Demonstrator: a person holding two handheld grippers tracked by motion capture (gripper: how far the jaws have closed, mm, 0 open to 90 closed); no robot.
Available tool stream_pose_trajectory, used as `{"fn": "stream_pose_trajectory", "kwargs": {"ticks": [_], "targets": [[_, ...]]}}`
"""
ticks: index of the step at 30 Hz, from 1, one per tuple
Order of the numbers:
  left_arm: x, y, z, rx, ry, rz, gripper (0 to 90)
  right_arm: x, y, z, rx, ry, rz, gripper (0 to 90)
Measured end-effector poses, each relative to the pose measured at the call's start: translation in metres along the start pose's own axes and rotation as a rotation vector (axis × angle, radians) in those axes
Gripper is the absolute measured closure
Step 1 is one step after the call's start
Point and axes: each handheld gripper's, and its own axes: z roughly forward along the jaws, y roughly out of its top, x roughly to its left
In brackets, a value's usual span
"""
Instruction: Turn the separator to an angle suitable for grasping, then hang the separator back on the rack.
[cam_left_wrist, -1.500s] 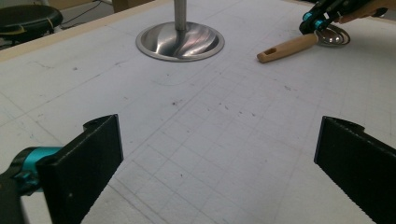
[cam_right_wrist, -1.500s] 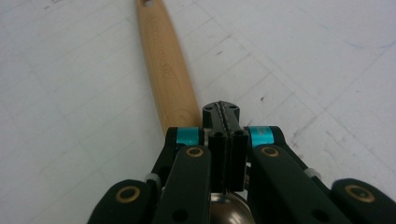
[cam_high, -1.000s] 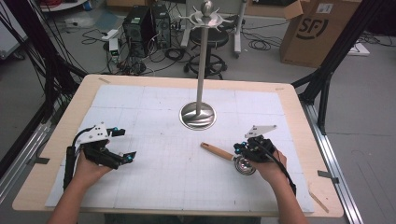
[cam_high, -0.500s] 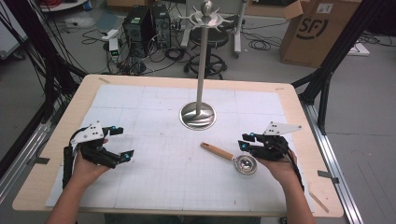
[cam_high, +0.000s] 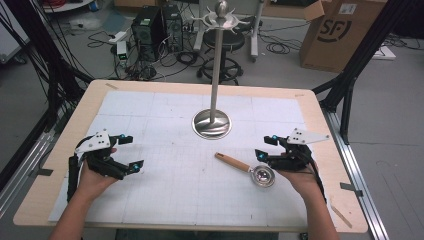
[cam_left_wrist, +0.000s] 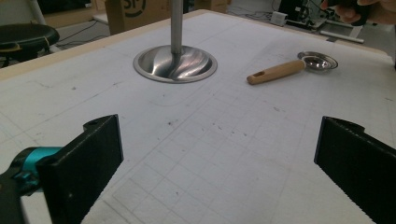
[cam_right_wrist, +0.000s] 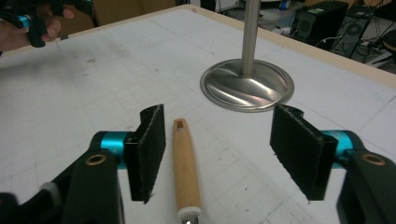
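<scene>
A small metal strainer with a wooden handle (cam_high: 233, 162) lies flat on the gridded white surface (cam_high: 165, 190), toward its right edge and in front of a tall metal stand (cam_high: 212, 124) whose round base sits near the middle. The right gripper (cam_high: 262, 148) hovers just beside the strainer's metal bowl (cam_high: 263, 176), at the bowl end; its jaws have just been opening and stand apart, pressing on nothing. In the right gripper view, the wooden handle (cam_right_wrist: 186, 168) runs away from the camera between the two black jaws, closer to the left one, touching neither. The left gripper (cam_high: 131, 152) rests near the surface's left edge, well apart from the strainer, its jaws also wide apart with nothing between them. The likely risks: because the handle lies off-centre between the right jaws, a closing grip may push it sideways and spin the strainer flat on the surface instead of catching it. A grip taken close to the bowl may let the long handle droop or swing when lifted. A swinging handle could also knock the stand's base, which lies near the handle's tip.
</scene>
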Motion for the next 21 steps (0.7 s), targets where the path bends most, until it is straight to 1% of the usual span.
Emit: {"fn": "stream_pose_trajectory", "kwargs": {"ticks": [5, 8, 15, 21], "targets": [[-0.0008, 0.0004, -0.0005, 0.001, -0.003, 0.003, 1.8, -0.0005, -0.0004, 0.0030, 0.001, -0.005, 0.008, 29.4], [-0.0003, 0.0004, -0.0010, -0.001, 0.001, -0.001, 1.8, -0.0002, -0.0007, 0.0049, 0.007, -0.007, 0.001, 27.6], [0.0003, -0.0002, 0.0004, 0.001, 0.003, -0.003, 1.8, -0.0020, -0.0027, 0.0077, 0.026, -0.005, 0.000, 25.2], [0.0001, -0.0004, 0.0007, 0.006, 0.001, -0.002, 1.8, -0.0013, -0.0025, 0.0085, 0.029, -0.017, -0.002, 25.2]]}}
